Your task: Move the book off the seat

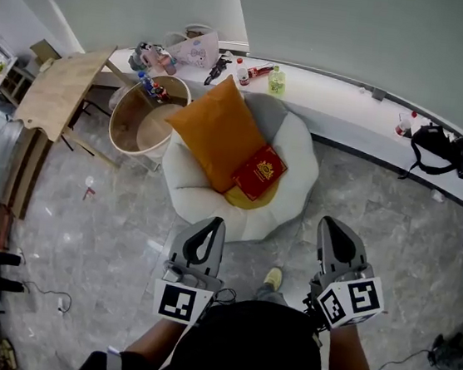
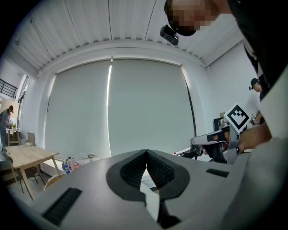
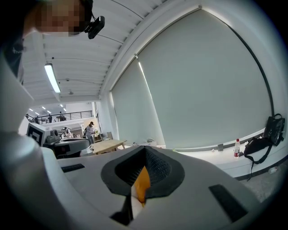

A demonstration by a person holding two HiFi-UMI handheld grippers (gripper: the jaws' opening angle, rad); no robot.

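A red book [image 1: 259, 172] lies on the white round seat [image 1: 297, 159], its lower edge over a yellow patch, next to a big orange cushion [image 1: 217, 132]. Both grippers hover over the floor on the near side of the seat, apart from the book. My left gripper [image 1: 213, 222] is shut and empty, with its pads meeting at the tips [image 2: 146, 152]. My right gripper [image 1: 330, 224] is likewise shut with nothing held [image 3: 145, 148]; a sliver of the orange cushion [image 3: 141, 184] shows through the gap below its tips. The book is hidden in both gripper views.
Left of the seat stand a round wooden tub [image 1: 143, 123] and a wooden table [image 1: 63, 88]. A white ledge [image 1: 343, 97] behind the seat carries bottles and small items, with a black bag [image 1: 449, 148] at its right. My shoe [image 1: 273, 277] is on the grey floor.
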